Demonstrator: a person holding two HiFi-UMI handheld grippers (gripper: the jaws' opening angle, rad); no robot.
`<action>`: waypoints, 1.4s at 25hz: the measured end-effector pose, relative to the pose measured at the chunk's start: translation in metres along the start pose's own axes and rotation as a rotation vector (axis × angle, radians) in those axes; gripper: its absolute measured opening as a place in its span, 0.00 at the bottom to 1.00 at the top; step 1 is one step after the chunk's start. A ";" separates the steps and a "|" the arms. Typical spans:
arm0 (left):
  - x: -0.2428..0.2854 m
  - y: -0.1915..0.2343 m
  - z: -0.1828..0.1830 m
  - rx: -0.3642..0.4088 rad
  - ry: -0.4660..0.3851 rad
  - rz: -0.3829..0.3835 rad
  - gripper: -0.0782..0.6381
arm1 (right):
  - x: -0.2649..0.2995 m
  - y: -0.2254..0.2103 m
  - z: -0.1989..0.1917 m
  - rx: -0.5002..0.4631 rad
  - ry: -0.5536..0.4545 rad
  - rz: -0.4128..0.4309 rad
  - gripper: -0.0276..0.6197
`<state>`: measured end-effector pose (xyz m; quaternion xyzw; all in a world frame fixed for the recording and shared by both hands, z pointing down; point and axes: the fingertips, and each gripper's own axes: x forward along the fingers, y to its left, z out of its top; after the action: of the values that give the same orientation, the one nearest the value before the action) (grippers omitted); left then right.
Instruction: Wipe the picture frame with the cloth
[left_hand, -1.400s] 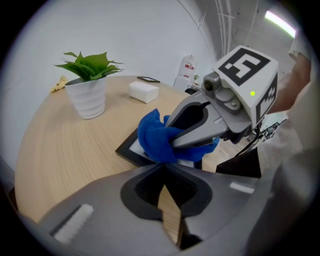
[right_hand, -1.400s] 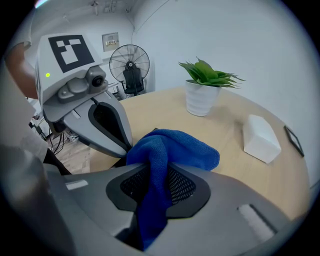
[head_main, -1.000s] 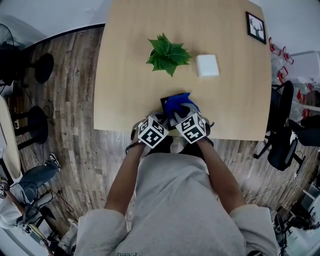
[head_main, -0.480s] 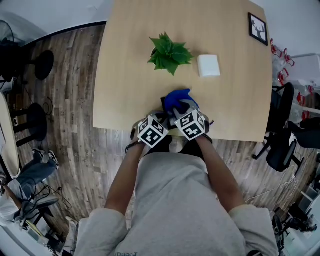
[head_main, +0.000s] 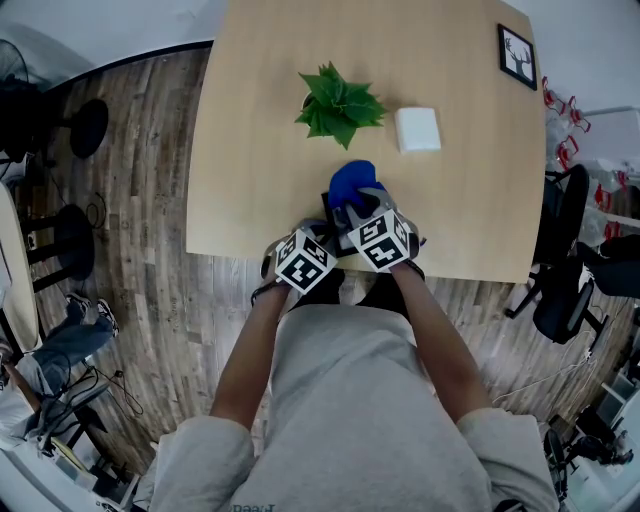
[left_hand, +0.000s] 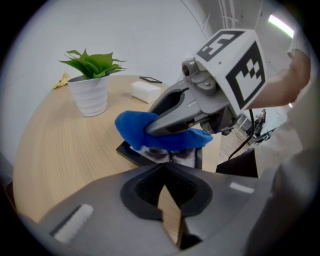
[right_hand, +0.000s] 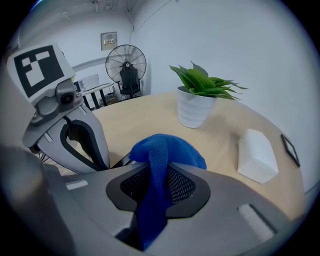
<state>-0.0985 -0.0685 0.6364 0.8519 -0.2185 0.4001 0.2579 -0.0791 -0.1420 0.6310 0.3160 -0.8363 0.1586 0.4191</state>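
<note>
- Blue cloth (head_main: 352, 185), clenched in the right claw (right_hand: 159, 175), rests on the picture frame (left_hand: 150, 155), which lies flat at the near edge of the counter (head_main: 250, 150).
- With the left claw (left_hand: 167, 200) closed on nothing, the unsecured frame may slide off.

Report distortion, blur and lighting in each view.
Head view: even light, sharp, table edges bowed. Left gripper view: heavy fisheye, dark corners, plant sharp. Right gripper view: same fisheye; blue cloth softens close to the lens.

Your bunched blue cloth (head_main: 350, 183) is resting on the black frame (left_hand: 128, 149), which is lying flat, picture up, near the table's (head_main: 250, 150) front edge.
</note>
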 end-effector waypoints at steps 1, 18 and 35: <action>0.000 0.000 0.000 -0.003 -0.001 0.000 0.18 | 0.000 -0.002 0.001 0.001 -0.002 -0.005 0.17; 0.001 0.001 0.000 -0.009 -0.016 0.020 0.18 | 0.019 0.021 0.021 -0.059 0.013 0.056 0.17; 0.000 0.000 -0.001 0.025 -0.024 0.038 0.18 | 0.011 0.059 0.006 -0.135 0.082 0.300 0.16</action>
<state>-0.0991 -0.0682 0.6376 0.8554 -0.2326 0.3975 0.2371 -0.1262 -0.1053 0.6361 0.1519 -0.8650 0.1757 0.4447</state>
